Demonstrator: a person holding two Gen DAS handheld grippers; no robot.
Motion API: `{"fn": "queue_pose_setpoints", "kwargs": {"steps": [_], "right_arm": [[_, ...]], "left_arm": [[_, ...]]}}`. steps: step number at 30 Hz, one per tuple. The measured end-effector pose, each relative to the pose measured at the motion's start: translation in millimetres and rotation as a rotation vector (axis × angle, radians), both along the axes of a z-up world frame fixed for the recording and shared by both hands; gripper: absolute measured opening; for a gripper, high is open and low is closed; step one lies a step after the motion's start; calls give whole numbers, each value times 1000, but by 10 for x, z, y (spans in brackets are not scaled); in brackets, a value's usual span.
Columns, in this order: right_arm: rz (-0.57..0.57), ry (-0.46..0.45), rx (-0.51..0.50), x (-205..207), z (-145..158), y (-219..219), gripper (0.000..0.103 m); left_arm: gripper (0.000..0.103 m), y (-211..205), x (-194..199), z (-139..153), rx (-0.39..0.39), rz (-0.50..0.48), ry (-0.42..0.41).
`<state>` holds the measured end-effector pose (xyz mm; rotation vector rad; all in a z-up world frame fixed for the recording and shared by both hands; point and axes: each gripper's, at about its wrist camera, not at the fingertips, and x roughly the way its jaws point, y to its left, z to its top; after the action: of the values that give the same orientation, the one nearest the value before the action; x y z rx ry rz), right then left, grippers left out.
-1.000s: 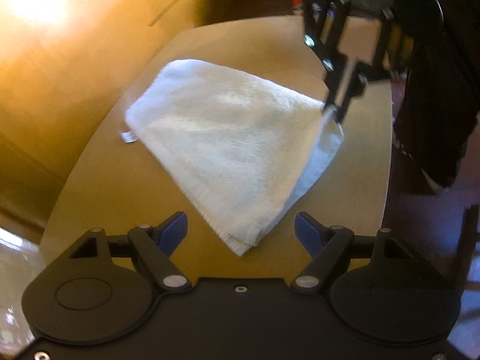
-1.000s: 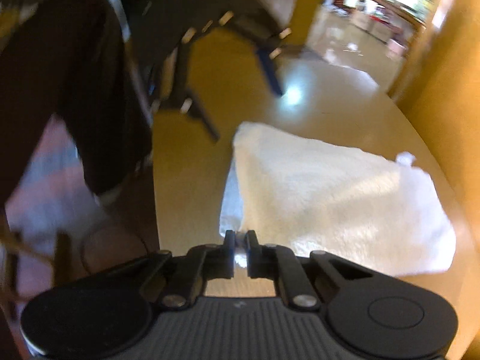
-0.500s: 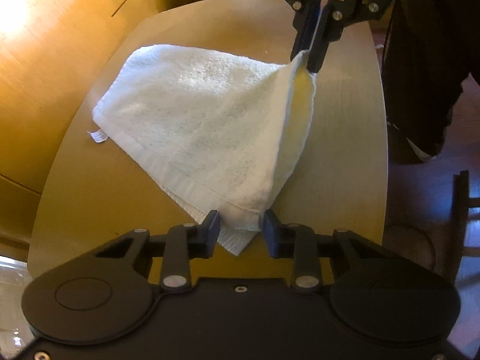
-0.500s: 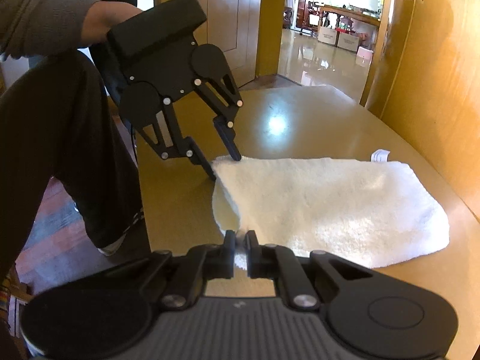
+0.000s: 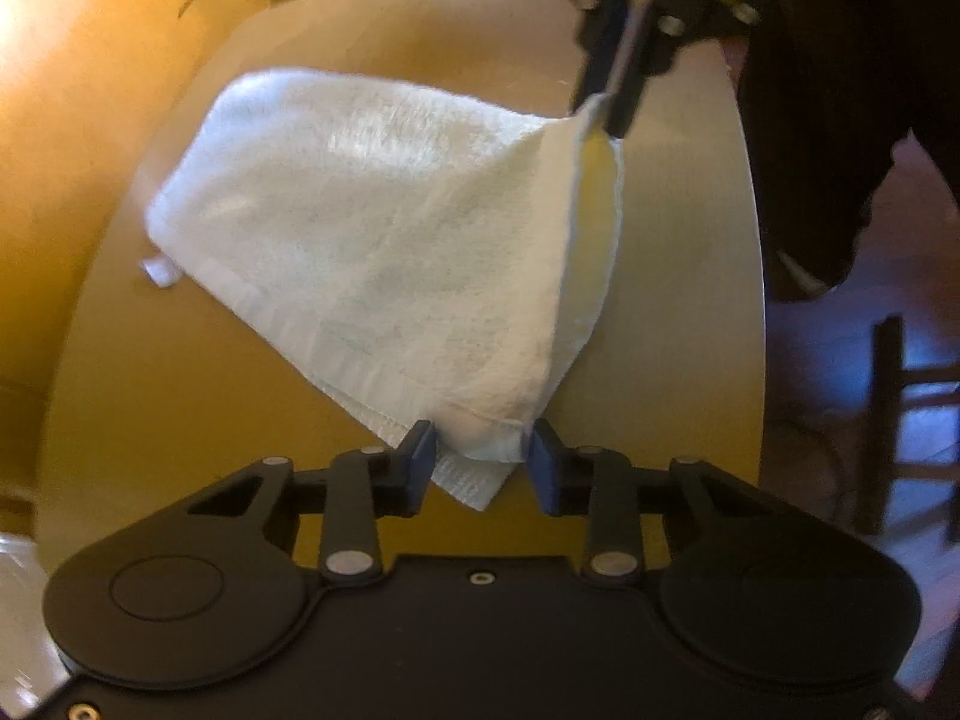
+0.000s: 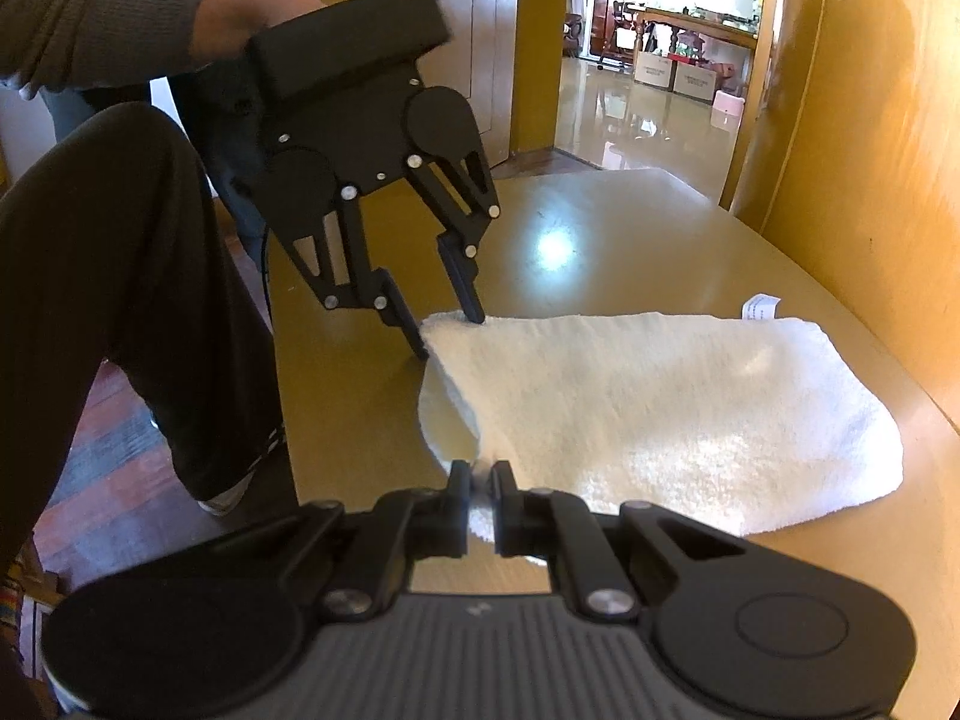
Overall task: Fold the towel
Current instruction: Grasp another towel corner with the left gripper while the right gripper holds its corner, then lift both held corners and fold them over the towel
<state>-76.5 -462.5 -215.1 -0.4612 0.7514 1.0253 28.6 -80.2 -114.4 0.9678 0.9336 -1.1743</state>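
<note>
A white folded towel lies on the round wooden table; it also shows in the right wrist view. My left gripper straddles the towel's near corner with its jaws partly closed and a gap still on each side; it also shows in the right wrist view. My right gripper is shut on the other corner of the same edge and lifts it slightly off the table; it also shows in the left wrist view.
A small white label sticks out at the towel's far corner. A curved wooden wall borders the table. The person's dark-trousered legs and a wooden chair stand beside the table edge.
My left gripper moved onto the towel's near corner and narrowed its jaws around it. My right gripper stayed shut on its corner and lifted it a little.
</note>
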Motion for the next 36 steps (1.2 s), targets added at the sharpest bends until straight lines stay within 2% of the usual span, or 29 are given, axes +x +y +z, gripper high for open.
{"fn": "queue_pose_setpoints", "kwargs": {"steps": [3, 5, 10, 13, 20, 23, 29, 36], "right_arm": [[-4, 3, 10, 14, 10, -17, 7], [-6, 7, 12, 25, 1, -28, 7], [-5, 13, 14, 28, -8, -37, 7], [-7, 10, 20, 19, 10, -42, 7], [-19, 9, 23, 28, 14, -53, 7], [-30, 4, 38, 34, 53, -80, 7], [-60, -31, 74, 47, 187, -155, 7], [-179, -79, 184, 297, 464, -409, 7]], "left_arm": [[27, 1, 40, -5, -1, -4, 29], [20, -2, 41, -8, 0, 3, 28], [17, 1, 23, -6, 8, 23, 28], [11, 11, 63, -11, -2, 78, 28], [8, 37, 64, 15, -27, 155, 42], [8, 60, 42, 115, -59, 168, 47], [8, 112, 73, 460, -133, 198, -3], [8, -2, 290, 812, -215, 245, -82]]}}
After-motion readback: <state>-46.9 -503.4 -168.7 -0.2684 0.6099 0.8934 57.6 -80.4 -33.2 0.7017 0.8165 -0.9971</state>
